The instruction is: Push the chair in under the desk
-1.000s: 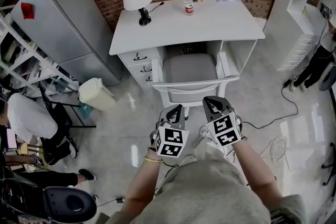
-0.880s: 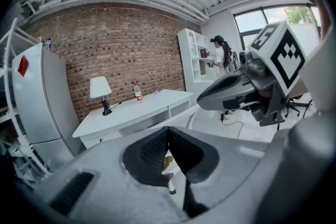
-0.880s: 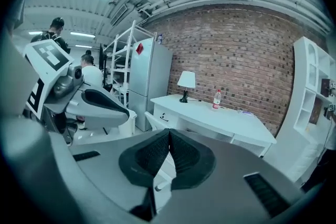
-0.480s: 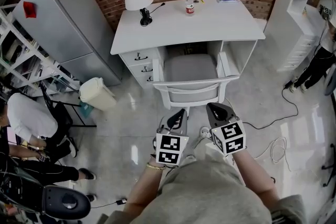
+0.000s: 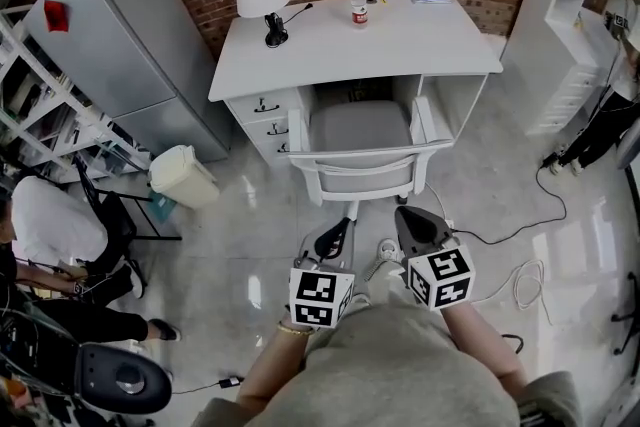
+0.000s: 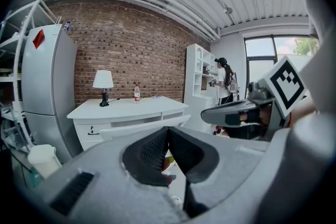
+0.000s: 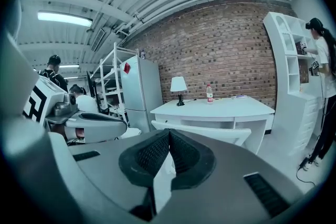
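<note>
chair (image 5: 361, 127): seat tucked in the worktop's (image 5: 400, 45) knee space, backrest (image 5: 365, 161) just outside its front edge | left gripper (image 5: 341, 224), right gripper (image 5: 408, 215): fingers pressed together, empty, short of the chair | handling: probably light, rigid, slides easily on glossy floor (image 5: 250, 215); push backrest top rail evenly
</note>
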{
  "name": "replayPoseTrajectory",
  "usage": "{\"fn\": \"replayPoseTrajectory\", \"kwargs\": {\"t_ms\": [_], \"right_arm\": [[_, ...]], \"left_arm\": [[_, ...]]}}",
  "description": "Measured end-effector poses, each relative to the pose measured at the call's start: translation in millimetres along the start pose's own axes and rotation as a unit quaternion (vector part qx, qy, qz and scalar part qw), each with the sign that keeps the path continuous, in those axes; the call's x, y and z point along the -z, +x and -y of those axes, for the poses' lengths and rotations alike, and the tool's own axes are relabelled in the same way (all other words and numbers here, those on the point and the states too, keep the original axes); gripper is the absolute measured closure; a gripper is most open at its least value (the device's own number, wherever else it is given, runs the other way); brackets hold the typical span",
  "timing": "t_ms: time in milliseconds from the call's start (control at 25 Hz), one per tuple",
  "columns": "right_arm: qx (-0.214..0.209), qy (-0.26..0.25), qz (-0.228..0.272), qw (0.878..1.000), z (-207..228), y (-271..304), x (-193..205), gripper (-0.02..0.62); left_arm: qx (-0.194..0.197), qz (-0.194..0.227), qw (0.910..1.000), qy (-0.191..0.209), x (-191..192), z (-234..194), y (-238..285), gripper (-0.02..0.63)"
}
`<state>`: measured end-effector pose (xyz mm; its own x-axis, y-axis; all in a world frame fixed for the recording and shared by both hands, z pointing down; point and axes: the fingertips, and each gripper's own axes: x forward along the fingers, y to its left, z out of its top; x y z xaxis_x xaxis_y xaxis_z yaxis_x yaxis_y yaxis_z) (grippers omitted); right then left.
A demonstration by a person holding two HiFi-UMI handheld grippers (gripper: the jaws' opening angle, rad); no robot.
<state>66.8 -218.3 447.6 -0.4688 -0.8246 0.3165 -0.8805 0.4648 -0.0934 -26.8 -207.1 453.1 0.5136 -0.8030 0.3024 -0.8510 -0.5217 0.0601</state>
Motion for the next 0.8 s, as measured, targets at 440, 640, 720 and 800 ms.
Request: {"fn": "replayPoseTrajectory", "kwargs": {"t_ms": [440, 640, 720, 800], "right_arm": [[-0.001, 0.019, 0.012, 1.0, -2.8, -11.4, 4.7, 0.588], [-0.001, 0.025, 0.017, 1.0, -1.2, -10.7, 1.2, 0.588], [-0.001, 0.027, 0.018, 0.999, 0.0, -10.2, 0.9, 0.588], [-0.001, 0.031, 0.018, 0.999, 0.3, -9.6, -0.1, 0.588]], "left_arm": [[0.005, 0.007, 0.9999, -0.01, 2.2, 3.4, -3.7, 0.595], [-0.002, 0.007, 0.9999, -0.012, 1.8, 0.4, -2.5, 0.595], [-0.004, 0.008, 0.9999, -0.011, 1.0, 0.8, -2.2, 0.595], [-0.004, 0.007, 0.9999, -0.011, -0.2, 0.7, -2.2, 0.595]]}}
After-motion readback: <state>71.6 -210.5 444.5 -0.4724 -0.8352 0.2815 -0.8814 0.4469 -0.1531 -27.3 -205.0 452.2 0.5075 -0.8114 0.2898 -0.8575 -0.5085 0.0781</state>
